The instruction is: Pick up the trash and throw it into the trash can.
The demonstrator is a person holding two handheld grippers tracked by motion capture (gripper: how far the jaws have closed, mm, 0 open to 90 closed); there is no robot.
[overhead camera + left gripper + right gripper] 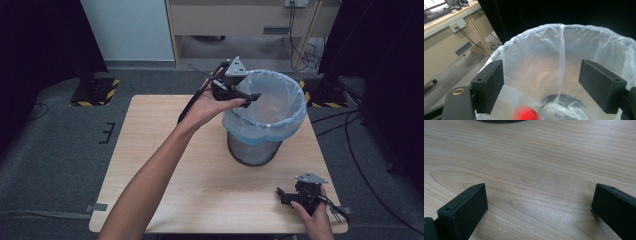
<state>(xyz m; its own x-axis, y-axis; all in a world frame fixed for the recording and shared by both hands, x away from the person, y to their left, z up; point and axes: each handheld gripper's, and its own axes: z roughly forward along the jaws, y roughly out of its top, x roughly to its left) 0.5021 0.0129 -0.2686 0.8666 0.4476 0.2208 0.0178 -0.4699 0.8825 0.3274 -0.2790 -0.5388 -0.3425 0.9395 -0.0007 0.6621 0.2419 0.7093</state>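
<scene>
High view, bin: a black mesh waste bin [252,150] lined with a pale plastic bag [270,107] stands on the far right part of the wooden desk [150,150].
High view, left hand-held gripper [248,98]: held up at the bin's near-left rim, jaws pointing over the opening.
High view, right hand-held gripper [281,195]: low at the desk's near right corner, well apart from the bin.
Left gripper view, jaws: spread wide, released, with nothing between them.
Left gripper view, bag [544,65]: seen from above, mesh showing through the liner.
Left gripper view, red object [526,113]: a blurred red blob at the bottom edge, inside the bin's mouth; I cannot tell what it is.
Right gripper view, jaws: released, wide apart, just above bare wood grain [534,170].
Right gripper view, bin base [496,121]: a dark curved edge at the top.
</scene>
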